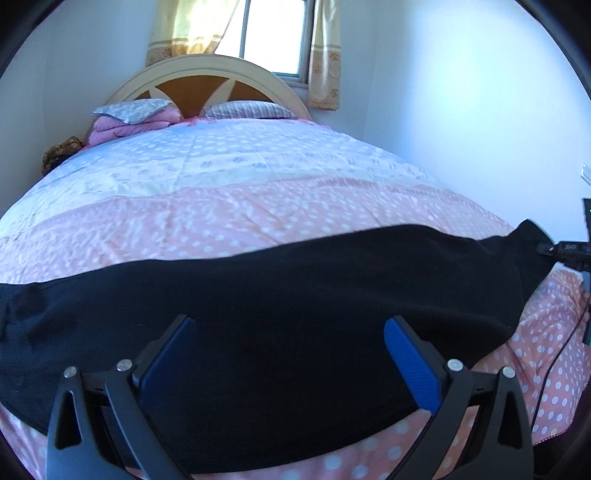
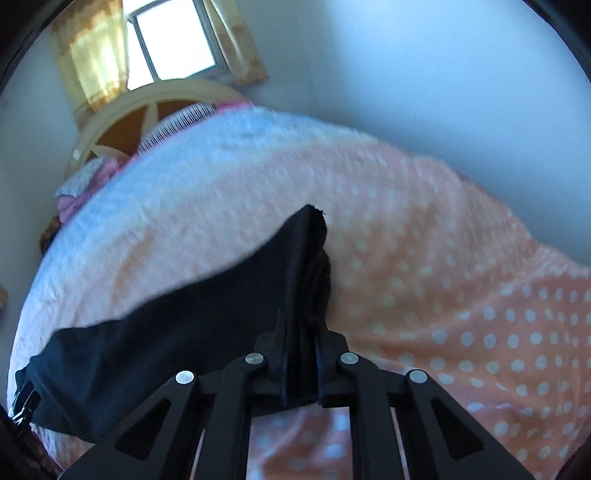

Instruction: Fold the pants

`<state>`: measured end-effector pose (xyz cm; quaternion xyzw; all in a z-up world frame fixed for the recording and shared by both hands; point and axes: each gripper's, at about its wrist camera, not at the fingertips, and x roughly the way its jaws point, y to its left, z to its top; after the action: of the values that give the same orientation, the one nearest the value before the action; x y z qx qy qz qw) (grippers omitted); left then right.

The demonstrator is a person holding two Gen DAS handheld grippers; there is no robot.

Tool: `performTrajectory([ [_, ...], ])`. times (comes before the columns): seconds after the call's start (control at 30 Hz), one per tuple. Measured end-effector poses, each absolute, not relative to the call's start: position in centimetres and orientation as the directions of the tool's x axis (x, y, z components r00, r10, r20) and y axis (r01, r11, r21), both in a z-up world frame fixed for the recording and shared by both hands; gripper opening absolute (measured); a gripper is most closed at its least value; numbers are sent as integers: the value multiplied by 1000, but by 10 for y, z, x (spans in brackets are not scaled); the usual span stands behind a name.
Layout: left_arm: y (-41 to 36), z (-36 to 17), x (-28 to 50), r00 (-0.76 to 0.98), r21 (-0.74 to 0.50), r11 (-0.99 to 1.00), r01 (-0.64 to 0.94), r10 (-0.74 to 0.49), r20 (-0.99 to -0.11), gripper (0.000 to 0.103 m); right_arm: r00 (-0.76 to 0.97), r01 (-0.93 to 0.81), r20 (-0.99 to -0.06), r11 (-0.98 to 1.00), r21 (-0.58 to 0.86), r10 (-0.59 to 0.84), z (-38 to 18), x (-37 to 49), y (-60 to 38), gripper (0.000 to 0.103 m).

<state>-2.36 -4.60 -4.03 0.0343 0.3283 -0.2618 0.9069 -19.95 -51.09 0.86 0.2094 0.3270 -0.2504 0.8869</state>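
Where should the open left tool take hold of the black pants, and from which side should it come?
Probably at the near long edge of the black pants, on the end away from the right tool, which already pinches the other end. The left tool hangs open above the flat cloth; coming low from the bed's near side lets one finger slide under that edge.

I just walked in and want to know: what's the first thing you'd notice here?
The black pants stretched across the near end of the bed, dark against the pink dotted quilt. The right gripper pinches one end of them, while the left gripper hangs open above their middle. Behind, a bright window glows over the headboard.
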Motion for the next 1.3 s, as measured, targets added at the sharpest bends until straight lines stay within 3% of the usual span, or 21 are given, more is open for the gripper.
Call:
performTrajectory([
  [0.13,-24,-37,-13,659,-157,878,452,-447,-605,103,766,436,-582,886,160,-272,62,-182,-434,11],
  [0.27,-7,-37,-7,661,-206,884,420,-453,-598,103,812,244,-561,967,79,-159,79,-147,-339,11],
  [0.4,5,-36,-8,678,-189,893,409,-436,-592,103,805,28,-593,997,72,20,55,-105,-251,11],
  [0.57,26,-37,-8,695,-171,909,380,-403,-596,103,740,-122,-669,992,-32,69,-5,-69,-163,12],
  [0.63,33,-40,-6,694,-180,912,369,-399,-600,103,717,-152,-695,986,-65,65,-28,-67,-143,17],
  [0.67,36,-42,-5,693,-183,913,364,-397,-602,103,712,-157,-699,985,-72,63,-35,-69,-137,33],
  [0.7,37,-44,-3,691,-187,915,357,-394,-606,103,721,-177,-687,982,-60,89,-37,-71,-134,59],
  [0.77,39,-48,1,681,-200,915,351,-396,-616,103,719,-239,-667,971,24,193,-38,-79,-128,85],
  [0.87,35,-52,3,663,-215,908,359,-410,-627,103,695,-299,-659,949,98,286,-33,-88,-118,84],
  [0.93,33,-52,1,662,-202,907,370,-410,-627,103,723,-311,-597,935,168,348,-21,-98,-127,82],
  [0.97,31,-52,0,663,-194,907,374,-408,-627,103,738,-294,-570,933,207,360,-14,-99,-137,69],
  [1.0,29,-53,-1,665,-187,908,376,-405,-628,103,756,-249,-552,935,254,351,-6,-95,-153,45],
  [1.07,26,-55,-1,656,-192,905,379,-409,-634,103,783,-125,-555,945,302,281,-2,-79,-182,19],
  [1.13,23,-58,-2,645,-202,902,382,-417,-640,103,800,-5,-569,952,306,187,-7,-60,-206,18],
  [1.3,16,-60,-5,641,-169,904,392,-401,-654,103,763,7,-607,936,352,223,-44,-8,-200,18],
])
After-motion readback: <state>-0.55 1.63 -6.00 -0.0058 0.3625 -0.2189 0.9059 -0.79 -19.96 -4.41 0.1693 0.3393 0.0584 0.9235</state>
